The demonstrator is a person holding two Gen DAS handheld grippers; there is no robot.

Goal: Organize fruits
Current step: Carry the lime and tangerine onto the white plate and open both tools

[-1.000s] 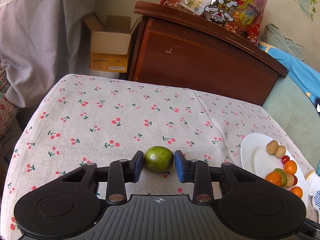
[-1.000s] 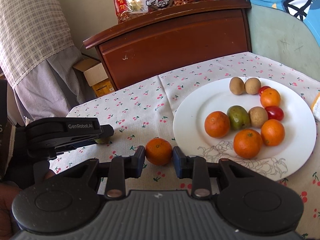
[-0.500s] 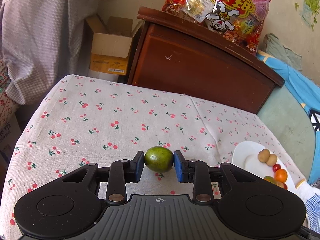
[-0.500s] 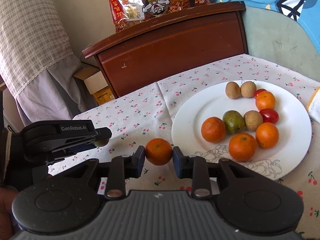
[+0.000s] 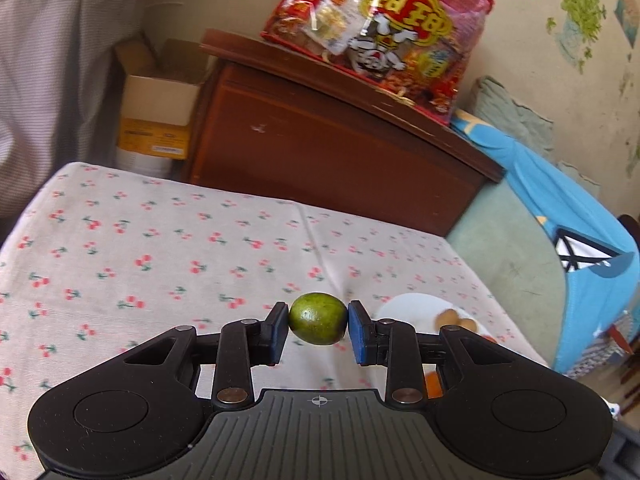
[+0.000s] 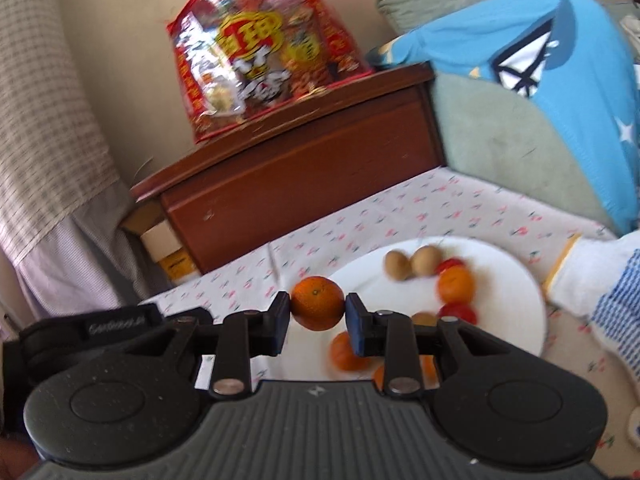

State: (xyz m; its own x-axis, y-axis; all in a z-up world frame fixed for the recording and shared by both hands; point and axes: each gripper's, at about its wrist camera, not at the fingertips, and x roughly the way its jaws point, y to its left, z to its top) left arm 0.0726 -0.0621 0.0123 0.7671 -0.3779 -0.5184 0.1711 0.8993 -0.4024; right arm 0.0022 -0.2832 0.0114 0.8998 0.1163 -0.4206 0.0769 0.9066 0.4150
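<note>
My left gripper (image 5: 318, 320) is shut on a small green fruit (image 5: 317, 318), held clear above the cherry-print tablecloth (image 5: 160, 256). My right gripper (image 6: 318, 312) is shut on a small orange (image 6: 318, 307), lifted beside the left rim of the white plate (image 6: 516, 292). That plate holds several fruits: two brown ones (image 6: 412, 265), oranges (image 6: 455, 285) and red tomatoes (image 6: 458, 313). In the left wrist view the same plate (image 5: 408, 306) shows behind the right finger. The left gripper's black body (image 6: 92, 330) appears at the left of the right wrist view.
A dark wooden cabinet (image 5: 320, 148) stands behind the table with a red snack bag (image 5: 380, 36) on top. A cardboard box (image 5: 156, 116) sits left of it. A blue garment (image 6: 552, 80) and green cushion lie at the right, a white-blue cloth (image 6: 600, 280) by the plate.
Both grippers have risen off the tablecloth with their fruits and tilted up. The orange has moved right, toward the plate's rim. The green fruit has swung toward the plate side.
</note>
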